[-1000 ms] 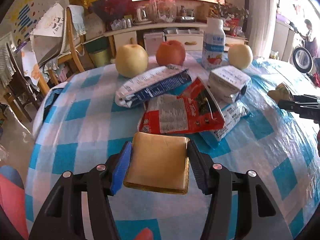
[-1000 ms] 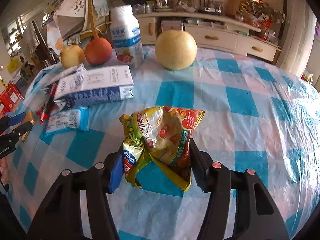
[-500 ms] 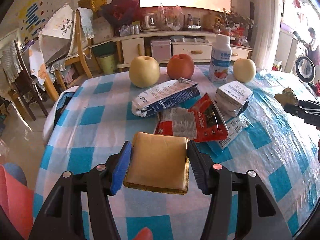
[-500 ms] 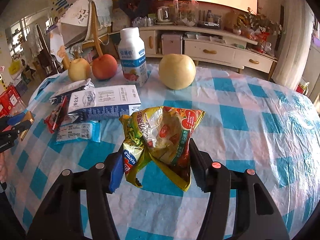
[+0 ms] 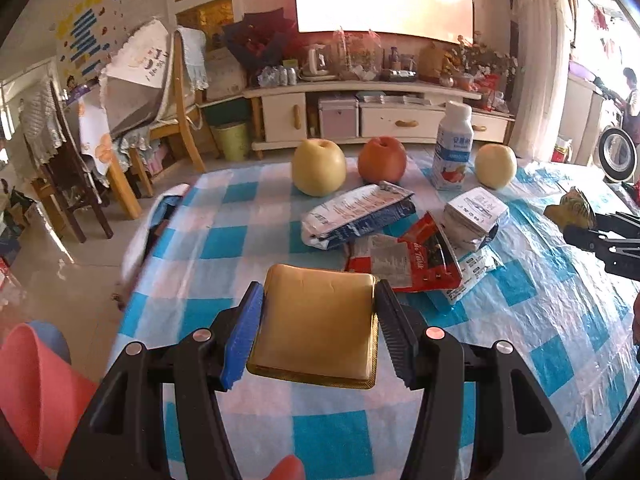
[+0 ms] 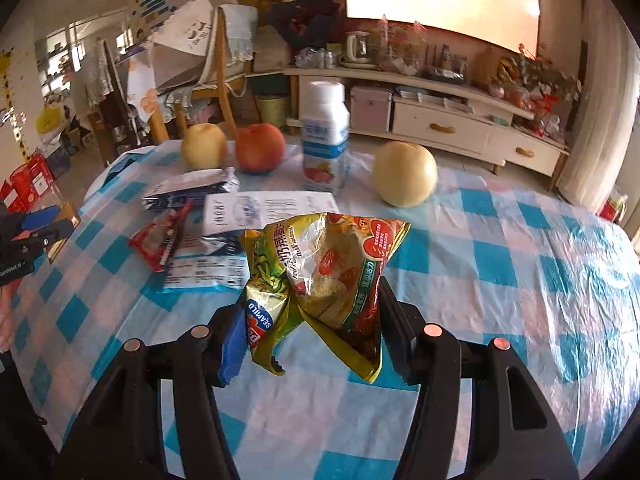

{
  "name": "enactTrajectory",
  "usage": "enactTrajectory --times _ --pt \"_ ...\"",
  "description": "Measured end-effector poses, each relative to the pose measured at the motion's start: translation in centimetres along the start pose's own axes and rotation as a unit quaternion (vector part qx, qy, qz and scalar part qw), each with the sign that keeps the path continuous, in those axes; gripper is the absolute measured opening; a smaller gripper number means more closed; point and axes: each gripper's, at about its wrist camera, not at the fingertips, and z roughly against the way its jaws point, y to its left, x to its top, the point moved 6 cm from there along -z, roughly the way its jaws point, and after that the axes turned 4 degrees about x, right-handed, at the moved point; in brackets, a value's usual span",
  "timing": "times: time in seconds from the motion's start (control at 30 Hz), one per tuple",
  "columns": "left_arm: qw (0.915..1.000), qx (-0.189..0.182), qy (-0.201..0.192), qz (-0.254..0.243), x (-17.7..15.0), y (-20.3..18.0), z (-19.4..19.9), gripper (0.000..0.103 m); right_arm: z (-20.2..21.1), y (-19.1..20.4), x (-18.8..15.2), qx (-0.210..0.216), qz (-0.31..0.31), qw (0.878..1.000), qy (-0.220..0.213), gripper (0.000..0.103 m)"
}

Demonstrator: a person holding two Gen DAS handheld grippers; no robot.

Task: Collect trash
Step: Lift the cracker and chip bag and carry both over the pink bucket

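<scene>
Both grippers are lifting away from the table [image 5: 208,240], each carrying a piece of trash: across the last second the checked cloth is dropping lower in both wrist views and more of the room behind is coming into frame, while the held items are keeping the same place between the fingers. The left gripper [image 5: 318,328] is pinching a flat gold packet [image 5: 316,320] edge to edge, its blue pad on one side and black pad on the other, neither grip loosening. The right gripper [image 6: 308,340] is clamping a crumpled yellow-green snack bag [image 6: 320,280], which is hanging bunched between the pads with its lower corner drooping free. So two pieces are coming clear of the cloth; the pick-up step looks done and the carry to a bin is likely next. Still lying on the table: a blue-and-white wrapper [image 5: 356,216], a red wrapper [image 5: 416,260], a small white carton [image 5: 476,216] and a pale blue packet [image 6: 204,272] under them. The apples, pear and the milk bottle [image 5: 454,148] are standing beyond, probably not trash. A pink container [image 5: 36,392] is showing at the left view's lower edge, beside the table; whether it is the bin I cannot tell.
</scene>
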Motion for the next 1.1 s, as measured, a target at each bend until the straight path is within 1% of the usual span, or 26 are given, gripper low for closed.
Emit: enactTrajectory --times 0.13,0.23,0.33,0.5,0.67,0.83,0.9,1.1 --pt "0.9997 0.011 -0.004 0.020 -0.3 2.3 1.6 0.058 0.7 2.3 1.0 0.012 0.012 1.000 -0.009 0.059" --pt "0.9994 0.021 -0.002 0.029 -0.7 4.0 2.6 0.058 1.4 4.8 2.2 0.023 0.027 0.999 -0.020 0.059" --pt "0.9985 0.034 -0.003 0.042 -1.1 6.3 4.0 0.058 2.1 7.2 3.3 0.034 0.041 0.998 -0.028 0.059" --pt "0.9952 0.064 -0.017 0.072 -1.3 11.0 7.2 0.058 3.3 12.3 5.5 0.061 0.070 0.995 -0.045 0.059" --pt "0.9898 0.097 -0.028 0.101 -1.9 16.3 10.2 0.058 4.0 18.1 7.6 0.091 0.100 0.989 -0.059 0.059" --pt "0.9833 0.125 -0.031 0.128 -3.1 21.3 12.4 0.058 4.0 23.8 9.1 0.127 0.120 0.982 -0.067 0.059" --pt "0.9793 0.140 -0.032 0.142 -4.0 23.8 13.4 0.058 3.8 26.7 9.6 0.145 0.133 0.978 -0.067 0.059" --pt "0.9685 0.177 -0.027 0.173 -6.2 29.7 15.2 0.058 2.9 36.0 10.1 0.199 0.175 0.962 -0.062 0.059"
